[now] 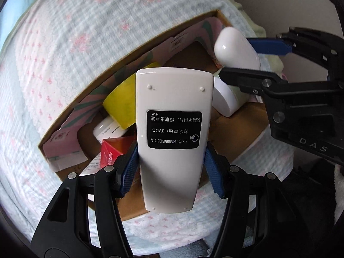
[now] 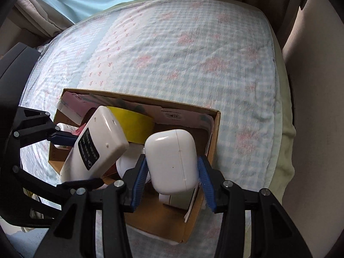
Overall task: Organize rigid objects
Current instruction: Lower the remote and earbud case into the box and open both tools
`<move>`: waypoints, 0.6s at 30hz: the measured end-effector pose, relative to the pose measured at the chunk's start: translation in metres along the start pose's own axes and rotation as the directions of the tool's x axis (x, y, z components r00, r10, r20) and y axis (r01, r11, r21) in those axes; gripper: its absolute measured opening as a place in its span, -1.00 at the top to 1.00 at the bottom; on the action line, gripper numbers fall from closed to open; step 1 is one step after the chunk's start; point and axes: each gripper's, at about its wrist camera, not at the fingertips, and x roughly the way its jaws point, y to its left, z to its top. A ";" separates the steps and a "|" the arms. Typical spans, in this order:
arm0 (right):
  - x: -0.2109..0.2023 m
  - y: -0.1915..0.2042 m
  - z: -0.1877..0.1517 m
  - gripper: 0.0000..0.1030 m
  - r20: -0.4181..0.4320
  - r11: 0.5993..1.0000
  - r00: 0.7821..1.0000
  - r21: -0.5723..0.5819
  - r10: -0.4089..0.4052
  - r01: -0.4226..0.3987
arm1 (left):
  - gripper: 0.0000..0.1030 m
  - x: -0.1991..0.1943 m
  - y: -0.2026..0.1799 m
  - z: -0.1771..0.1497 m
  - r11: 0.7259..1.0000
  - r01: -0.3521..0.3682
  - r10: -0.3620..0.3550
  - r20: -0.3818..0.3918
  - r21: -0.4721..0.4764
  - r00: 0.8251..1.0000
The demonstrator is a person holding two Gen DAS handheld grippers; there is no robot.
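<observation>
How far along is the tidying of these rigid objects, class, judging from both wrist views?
Done: the cardboard box on the bed already holds a yellow tape roll, a red carton and other items. In hand: the left gripper clamps a white remote, the right gripper a white earbud case, both over the box. Left: lowering and releasing both.

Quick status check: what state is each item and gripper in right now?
Left gripper: shut on remote.
Remote: held above box, label side showing.
Right gripper: shut on earbud case.
Earbud case: lid closed, held above box.
Cardboard box: open, holding items.
</observation>
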 end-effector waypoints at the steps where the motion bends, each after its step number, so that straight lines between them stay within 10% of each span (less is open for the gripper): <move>1: 0.003 -0.002 0.001 0.16 0.006 1.000 1.000 -0.004 0.013 -0.013 | -0.07 0.002 0.001 0.002 1.000 0.000 0.000 -0.007 0.001 1.000; 7: 0.014 -0.007 0.010 0.13 0.028 0.999 0.999 -0.040 0.026 -0.025 | -0.10 0.009 -0.003 0.009 0.999 -0.032 0.032 -0.012 0.018 0.999; 9: 0.012 -0.010 0.011 -0.02 0.055 0.998 0.997 -0.036 0.052 -0.050 | -0.93 0.009 -0.006 0.009 0.999 -0.041 0.041 -0.016 0.023 0.999; 13: 0.010 -0.014 0.012 -0.90 0.037 0.975 0.974 -0.019 0.221 -0.221 | -0.99 0.005 -0.014 0.002 0.999 -0.033 0.032 0.018 0.036 0.999; 18: 0.008 -0.001 0.004 -0.97 0.049 0.985 0.984 -0.032 0.174 -0.172 | -0.99 0.003 -0.019 -0.005 0.998 -0.043 0.042 0.030 0.043 0.999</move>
